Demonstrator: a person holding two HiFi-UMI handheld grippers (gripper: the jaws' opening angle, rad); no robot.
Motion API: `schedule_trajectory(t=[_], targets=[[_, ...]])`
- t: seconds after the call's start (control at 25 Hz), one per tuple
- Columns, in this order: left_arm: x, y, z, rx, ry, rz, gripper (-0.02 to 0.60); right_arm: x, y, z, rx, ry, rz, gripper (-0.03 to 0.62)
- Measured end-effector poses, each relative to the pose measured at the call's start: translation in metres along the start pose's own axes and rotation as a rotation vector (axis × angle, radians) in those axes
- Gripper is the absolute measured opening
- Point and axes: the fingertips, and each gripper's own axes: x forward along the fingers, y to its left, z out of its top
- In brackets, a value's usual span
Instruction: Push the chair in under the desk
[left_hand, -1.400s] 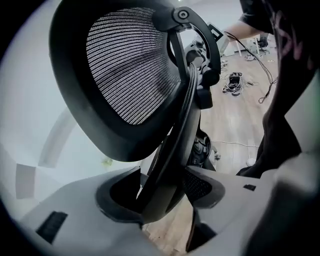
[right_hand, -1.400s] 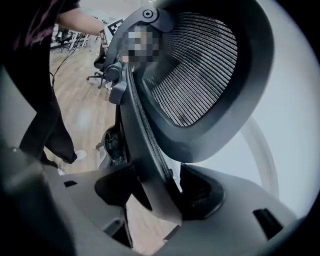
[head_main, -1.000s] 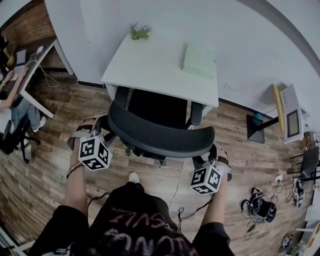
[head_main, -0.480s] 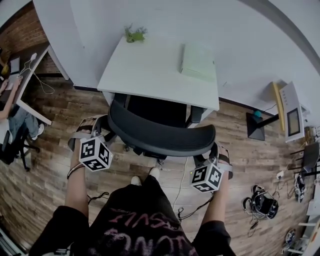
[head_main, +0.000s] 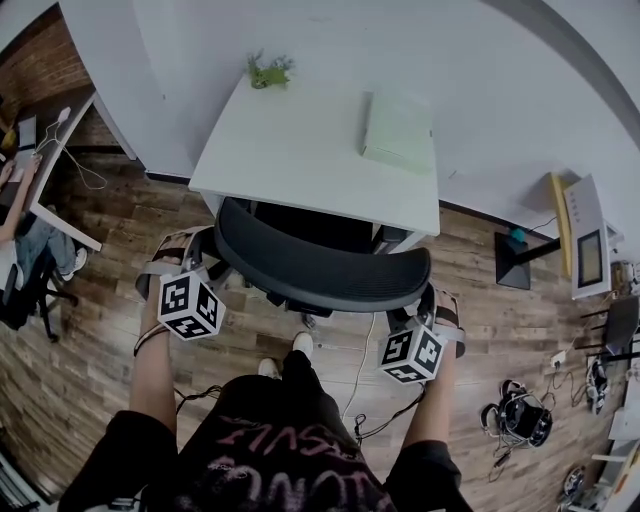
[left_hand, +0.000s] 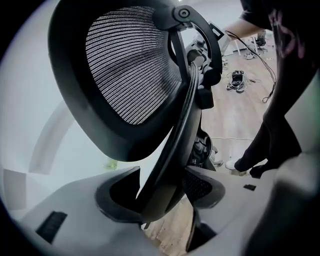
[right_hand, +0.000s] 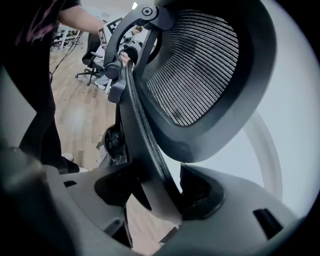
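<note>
The wooden floor (head_main: 100, 300) fills most of the head view, and the white table (head_main: 290, 150) stands against the pale wall at its far side. The black chair (head_main: 320, 268) is straight in front of the table, with the person standing just behind it. The seat is out of sight below the tabletop and the curved backrest. The top of the backrest lies just beside the table's front edge, with only a narrow dark strip between them.

From this the push looks nearly finished. The bulk of the chair is already under, and what seems left is a short, straight shove until the backrest comes up to the edge. I cannot tell whether the armrests will clear the tabletop, since they are almost wholly hidden.

The left gripper (left_hand: 161, 189) is clamped on the left side of the backrest's frame. The dark rim runs down between its two jaws, which stand only as far apart as the rim is thick and press on it from both sides. The mesh panel (left_hand: 125, 70) rises above them. The right gripper (right_hand: 156, 191) grasps the opposite side of the frame the same way, its jaws closed against the rim with no gap showing.

On the table lie a pale green book (head_main: 398, 125) near the right side and a small green plant (head_main: 268, 70) at the back edge, both well clear of the chair.
</note>
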Motion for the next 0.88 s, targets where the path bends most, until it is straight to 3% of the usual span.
schedule_trajectory(t=[0.88], targets=[[0.053,0.041,0.022,-0.016,-0.001,0.013,0.273,0.055,-0.053,-0.009,-0.009,-0.006,-0.006,0.267]])
